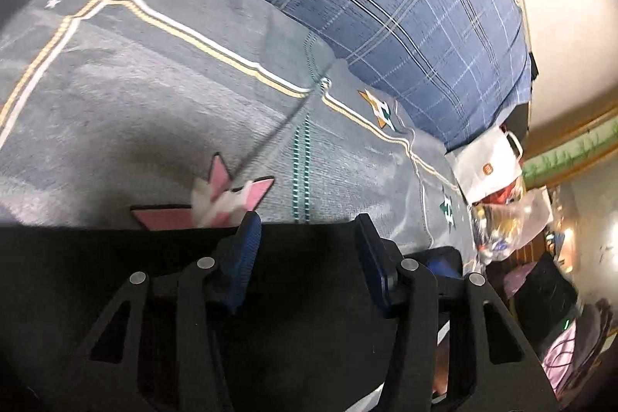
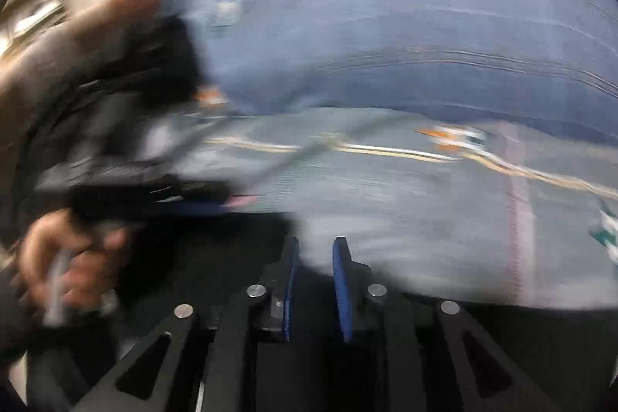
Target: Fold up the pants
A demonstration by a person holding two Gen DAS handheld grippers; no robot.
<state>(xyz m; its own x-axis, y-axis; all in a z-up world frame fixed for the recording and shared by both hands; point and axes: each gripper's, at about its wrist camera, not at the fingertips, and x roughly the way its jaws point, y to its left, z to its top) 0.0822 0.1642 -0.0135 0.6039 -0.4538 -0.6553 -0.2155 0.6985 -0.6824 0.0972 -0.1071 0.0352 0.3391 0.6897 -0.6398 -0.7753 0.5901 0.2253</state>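
In the left wrist view, we are holding the left claw (image 1: 305, 230) with its blue pads (image 1: 247, 250) spread wide and nothing between them. Black pants (image 1: 96, 277) are lying flat right under the claw, filling the lower part of the view, and a pink star patch (image 1: 220, 195) is showing at their far edge, just beside the left pad. The pants are resting on a grey bedspread (image 1: 135, 83) with cream stripes. A blue plaid pillow (image 1: 367, 6) is sitting beyond it, and a white bag (image 1: 488, 167) is standing off the bed's right side.

In the right wrist view, everything is blurring heavily. We are keeping the right claw (image 2: 314, 244) parted by a narrow gap, with nothing visible between its pads (image 2: 342, 280). The dark pants (image 2: 212, 250) are lying below and to the left of it on the bedspread (image 2: 425, 211). The left hand (image 2: 69, 265) is showing at the left edge, gripping a handle.
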